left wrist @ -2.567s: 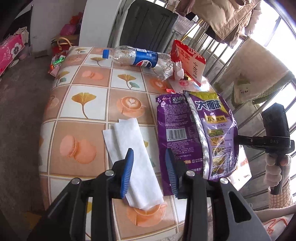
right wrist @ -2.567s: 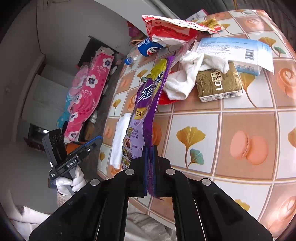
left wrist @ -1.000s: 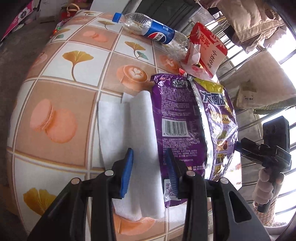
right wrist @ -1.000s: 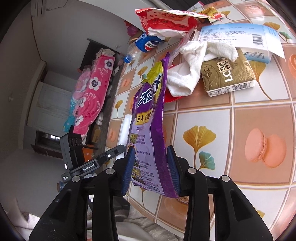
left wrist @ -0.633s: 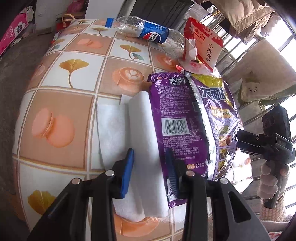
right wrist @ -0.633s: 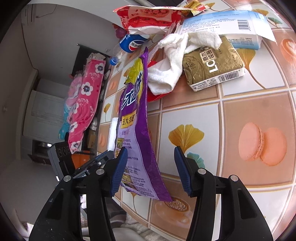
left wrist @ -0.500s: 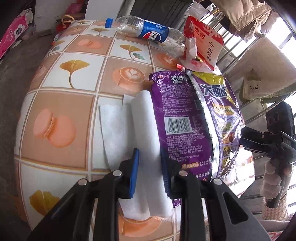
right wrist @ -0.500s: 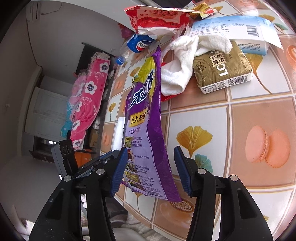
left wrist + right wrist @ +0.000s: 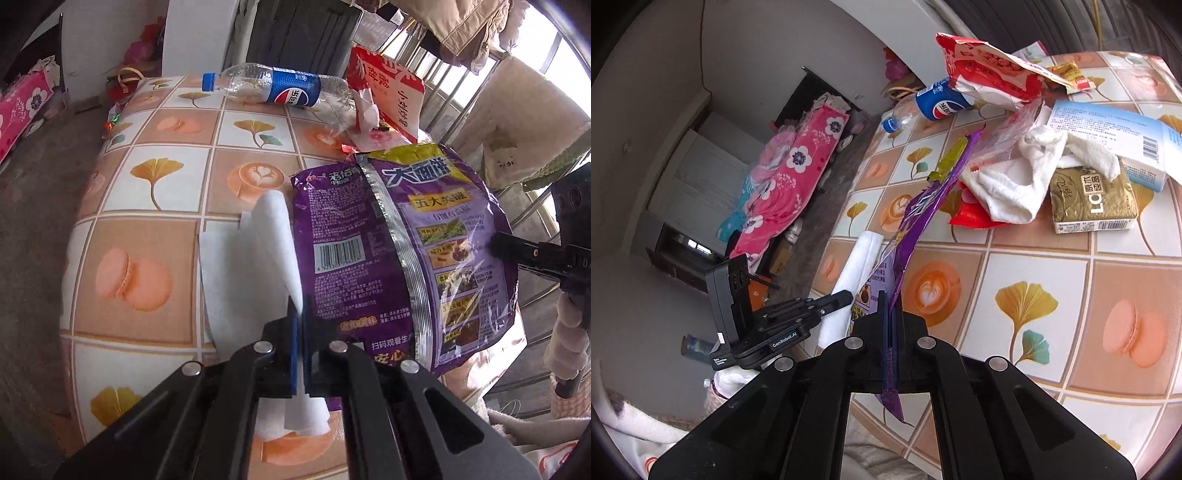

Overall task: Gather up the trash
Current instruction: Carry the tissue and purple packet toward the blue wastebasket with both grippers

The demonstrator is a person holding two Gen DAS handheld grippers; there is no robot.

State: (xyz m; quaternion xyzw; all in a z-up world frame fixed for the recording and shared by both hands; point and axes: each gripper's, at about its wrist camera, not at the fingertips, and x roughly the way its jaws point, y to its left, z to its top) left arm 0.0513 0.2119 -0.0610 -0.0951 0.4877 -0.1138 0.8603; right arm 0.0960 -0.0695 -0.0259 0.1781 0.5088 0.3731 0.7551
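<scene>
A white paper tissue [image 9: 255,258] lies on the patterned tablecloth [image 9: 147,229]; my left gripper [image 9: 302,317] is shut on a raised fold of it. A purple snack bag [image 9: 406,251] stands beside the tissue, lifted on its right side. In the right wrist view my right gripper [image 9: 888,314] is shut on the edge of that purple bag [image 9: 916,221], which is seen edge-on. The left gripper [image 9: 831,301] shows there at the tissue [image 9: 849,280], and the right gripper [image 9: 496,247] shows in the left wrist view at the bag's right edge.
More trash lies at the far side: a Pepsi bottle [image 9: 273,86], a red snack bag [image 9: 384,92], a white cloth [image 9: 1027,177], a gold packet [image 9: 1091,201], a blue-white box [image 9: 1108,136]. The table edge [image 9: 70,266] drops to the floor at left.
Both grippers went from open to shut: the left closed on the tissue's fold, the right closed on the purple bag's edge and rose a little, turning the bag edge-on.
</scene>
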